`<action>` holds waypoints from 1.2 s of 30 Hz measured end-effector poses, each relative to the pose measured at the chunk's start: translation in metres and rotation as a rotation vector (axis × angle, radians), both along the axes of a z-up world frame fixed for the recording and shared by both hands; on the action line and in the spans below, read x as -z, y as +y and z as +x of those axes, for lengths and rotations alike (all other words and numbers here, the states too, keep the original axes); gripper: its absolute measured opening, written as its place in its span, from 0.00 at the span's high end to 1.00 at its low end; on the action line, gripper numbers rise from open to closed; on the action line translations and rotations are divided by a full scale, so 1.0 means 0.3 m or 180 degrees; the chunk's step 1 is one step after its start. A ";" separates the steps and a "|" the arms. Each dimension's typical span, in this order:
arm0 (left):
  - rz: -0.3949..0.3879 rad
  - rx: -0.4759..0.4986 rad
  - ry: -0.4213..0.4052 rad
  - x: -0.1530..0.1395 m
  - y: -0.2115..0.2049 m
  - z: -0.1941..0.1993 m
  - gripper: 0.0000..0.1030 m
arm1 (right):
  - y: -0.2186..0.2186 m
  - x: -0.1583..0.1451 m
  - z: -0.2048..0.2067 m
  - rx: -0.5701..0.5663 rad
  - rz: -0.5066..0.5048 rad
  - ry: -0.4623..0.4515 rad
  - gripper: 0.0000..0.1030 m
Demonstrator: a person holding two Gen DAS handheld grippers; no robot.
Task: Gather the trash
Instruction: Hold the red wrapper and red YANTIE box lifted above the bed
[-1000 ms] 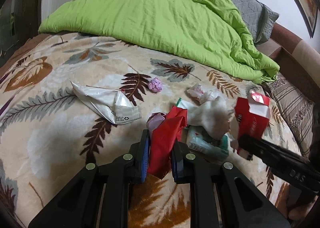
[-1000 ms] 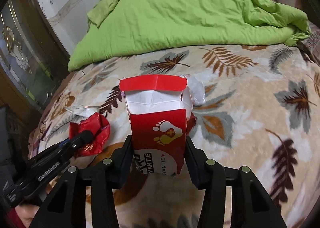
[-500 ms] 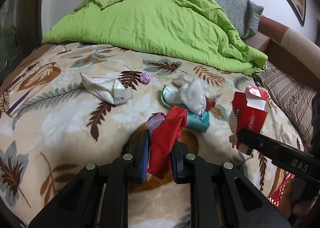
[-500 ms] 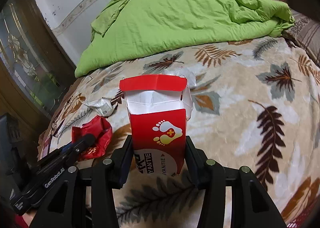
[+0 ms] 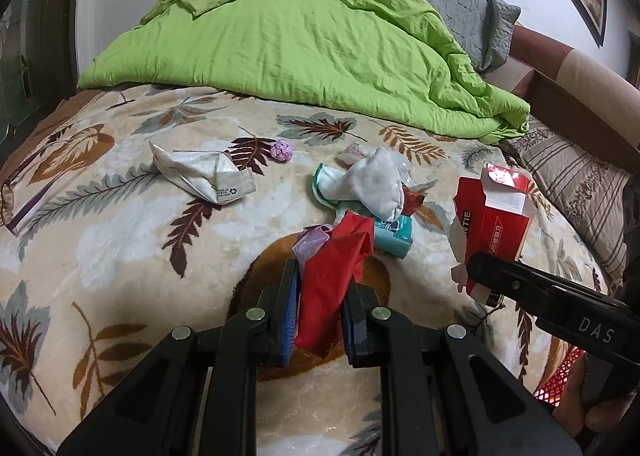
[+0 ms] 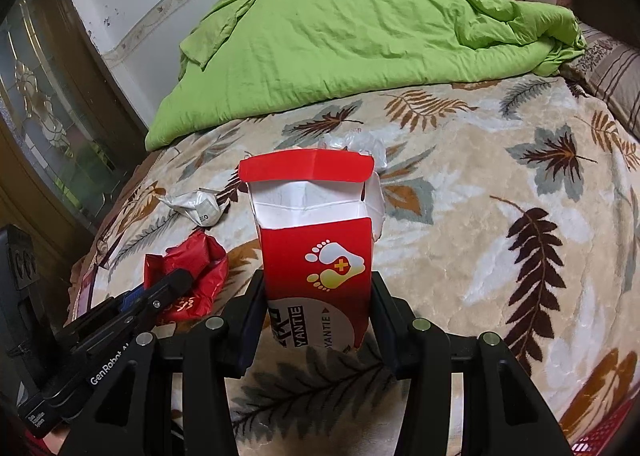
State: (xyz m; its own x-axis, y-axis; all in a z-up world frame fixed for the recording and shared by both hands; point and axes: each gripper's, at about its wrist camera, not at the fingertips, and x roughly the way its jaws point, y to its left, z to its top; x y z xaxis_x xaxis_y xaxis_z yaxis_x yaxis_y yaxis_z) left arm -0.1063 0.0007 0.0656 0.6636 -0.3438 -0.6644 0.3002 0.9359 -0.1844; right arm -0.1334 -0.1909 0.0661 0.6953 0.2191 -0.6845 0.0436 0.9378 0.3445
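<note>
Item: left gripper (image 5: pixel 320 312), jaws clamped tight on a crumpled red wrapper (image 5: pixel 330 280) that stood up from between the blue pads, with a scrap of pale pink plastic (image 5: pixel 312 238) beside its upper edge.

Item: right gripper (image 6: pixel 318 320), jaws part-way apart and pressed against both sides of an opened red carton (image 6: pixel 316 256), flap up, held upright above the leaf-patterned blanket (image 6: pixel 500 256).

Loose on the blanket, beyond the left gripper's tips: white cloth wad (image 5: pixel 376 180) on a teal packet (image 5: pixel 394 234); further left, a crumpled white pouch (image 5: pixel 204 176); a small pink ball (image 5: pixel 282 150) between them, farther back.

Behind all: green quilt (image 5: pixel 288 44), heaped.

Lower right corner of the left view: red mesh basket (image 5: pixel 560 380), partly hidden.
</note>
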 end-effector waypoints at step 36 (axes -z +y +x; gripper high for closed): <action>-0.0018 0.0049 -0.0019 -0.003 -0.033 -0.010 0.83 | -0.022 -0.012 -0.021 0.0098 0.0071 -0.0029 0.49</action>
